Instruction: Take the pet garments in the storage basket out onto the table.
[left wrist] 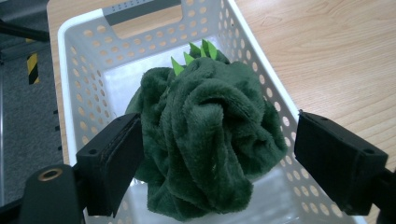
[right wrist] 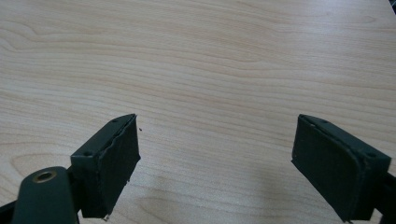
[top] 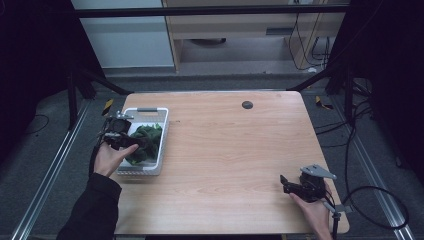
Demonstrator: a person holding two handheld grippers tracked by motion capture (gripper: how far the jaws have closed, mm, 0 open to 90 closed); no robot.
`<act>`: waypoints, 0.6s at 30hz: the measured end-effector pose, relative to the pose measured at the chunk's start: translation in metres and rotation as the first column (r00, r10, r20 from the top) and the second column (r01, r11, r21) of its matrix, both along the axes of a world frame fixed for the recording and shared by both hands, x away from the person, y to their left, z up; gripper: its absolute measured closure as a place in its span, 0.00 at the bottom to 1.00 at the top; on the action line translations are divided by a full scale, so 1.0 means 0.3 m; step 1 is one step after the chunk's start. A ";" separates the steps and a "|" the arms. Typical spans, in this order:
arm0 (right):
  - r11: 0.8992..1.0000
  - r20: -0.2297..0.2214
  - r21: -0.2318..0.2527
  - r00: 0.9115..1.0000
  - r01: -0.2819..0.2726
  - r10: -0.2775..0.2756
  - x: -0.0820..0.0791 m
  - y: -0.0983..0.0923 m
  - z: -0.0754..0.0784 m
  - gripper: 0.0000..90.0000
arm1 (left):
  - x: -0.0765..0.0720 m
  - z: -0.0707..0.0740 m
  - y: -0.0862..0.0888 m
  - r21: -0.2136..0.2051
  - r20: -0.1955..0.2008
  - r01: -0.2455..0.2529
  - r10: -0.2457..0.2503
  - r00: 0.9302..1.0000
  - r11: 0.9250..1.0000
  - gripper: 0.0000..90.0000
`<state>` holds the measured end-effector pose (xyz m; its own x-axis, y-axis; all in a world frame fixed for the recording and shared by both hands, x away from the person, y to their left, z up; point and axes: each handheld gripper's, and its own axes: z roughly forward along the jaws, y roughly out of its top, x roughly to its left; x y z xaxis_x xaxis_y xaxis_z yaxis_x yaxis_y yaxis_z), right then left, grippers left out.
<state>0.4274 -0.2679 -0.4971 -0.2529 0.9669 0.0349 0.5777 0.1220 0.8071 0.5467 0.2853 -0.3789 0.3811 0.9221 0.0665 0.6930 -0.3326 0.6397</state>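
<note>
The white basket sits at the left of the table in the high view. It contains a dark green plush with light green spikes. The left gripper is over the basket, jaws spread either side of the plush. The right gripper, lower right, hangs over bare wood with jaws spread wide, holding nothing.

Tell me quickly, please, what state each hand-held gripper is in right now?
Left hand-held gripper: open, jaws either side of the green plush in the basket.
Right hand-held gripper: open, empty, over the table.
</note>
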 end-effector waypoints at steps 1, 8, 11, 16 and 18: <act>1.000 0.000 0.000 1.000 -0.001 0.001 0.000 0.000 0.000 0.16 | 0.005 -0.001 0.000 0.001 -0.002 -0.001 0.001 1.000 1.000 0.17; 1.000 -0.005 -0.009 1.000 -0.006 0.006 0.002 0.000 -0.002 0.16 | 0.030 -0.025 -0.014 0.021 -0.028 -0.001 0.002 1.000 1.000 0.17; 1.000 -0.005 -0.009 1.000 -0.006 0.006 0.002 0.001 -0.002 0.16 | 0.040 -0.032 -0.016 0.025 -0.037 -0.004 0.005 0.999 1.000 0.17; 1.000 -0.010 -0.013 1.000 -0.013 0.013 0.003 0.002 -0.004 0.16 | 0.054 -0.046 -0.021 0.037 -0.056 -0.008 0.010 0.998 0.999 0.16; 1.000 -0.015 -0.011 1.000 -0.015 0.015 0.003 0.004 -0.004 0.16 | 0.060 -0.052 -0.023 0.038 -0.063 -0.012 0.015 0.998 0.999 0.16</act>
